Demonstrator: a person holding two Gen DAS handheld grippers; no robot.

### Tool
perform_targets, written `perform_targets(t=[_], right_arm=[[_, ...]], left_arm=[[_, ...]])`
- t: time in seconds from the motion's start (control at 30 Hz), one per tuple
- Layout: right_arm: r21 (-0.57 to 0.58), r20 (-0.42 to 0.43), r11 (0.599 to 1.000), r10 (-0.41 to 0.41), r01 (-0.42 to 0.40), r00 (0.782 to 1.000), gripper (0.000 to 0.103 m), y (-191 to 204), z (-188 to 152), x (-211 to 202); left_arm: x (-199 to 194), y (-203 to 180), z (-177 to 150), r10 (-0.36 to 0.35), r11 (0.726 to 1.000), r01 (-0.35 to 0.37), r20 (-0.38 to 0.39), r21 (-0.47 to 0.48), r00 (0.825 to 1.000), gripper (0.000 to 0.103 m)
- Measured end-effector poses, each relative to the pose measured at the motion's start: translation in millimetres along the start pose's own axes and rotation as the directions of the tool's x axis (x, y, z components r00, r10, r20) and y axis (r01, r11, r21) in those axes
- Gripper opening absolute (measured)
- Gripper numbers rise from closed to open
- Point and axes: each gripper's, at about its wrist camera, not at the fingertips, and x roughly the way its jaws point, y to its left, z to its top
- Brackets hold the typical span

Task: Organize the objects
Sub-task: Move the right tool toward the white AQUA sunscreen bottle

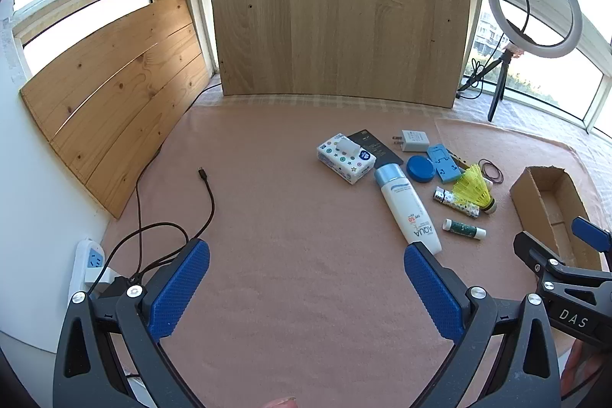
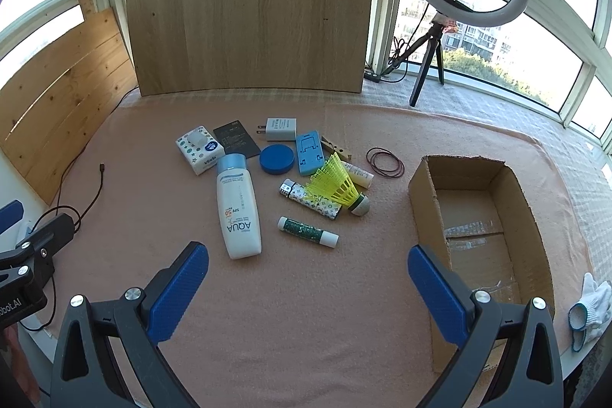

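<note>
The left gripper (image 1: pixel 306 289) stands wide open, its blue pads (image 1: pixel 179 287) tilted apart like a V, nothing between them, pointing steeply down. The right gripper (image 2: pixel 308 289) is likewise spread to its widest and empty, pitched down about the same. From the left wrist view the right gripper shows at 4 o'clock; from the right wrist view the left gripper shows at 8 o'clock. They are apart.

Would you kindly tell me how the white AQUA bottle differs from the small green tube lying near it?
The AQUA bottle is far larger and mostly white with a light blue cap; the green tube is slim, speckled green with a white cap. The bottle's cap points away from the grippers, the tube's toward the cardboard box. Both lie flat.
</note>
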Motion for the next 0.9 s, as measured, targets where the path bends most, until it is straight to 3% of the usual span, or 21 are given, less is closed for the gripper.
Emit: perform_targets(t=[0.9], right_arm=[[-0.008, 0.002, 1.000, 0.002, -0.002, 1.000, 0.103, 6.4, -3.6, -3.7]], left_arm=[[-1.7, 4.7, -7.2, 0.002, 1.000, -0.002, -0.002, 0.002, 1.000, 0.103]])
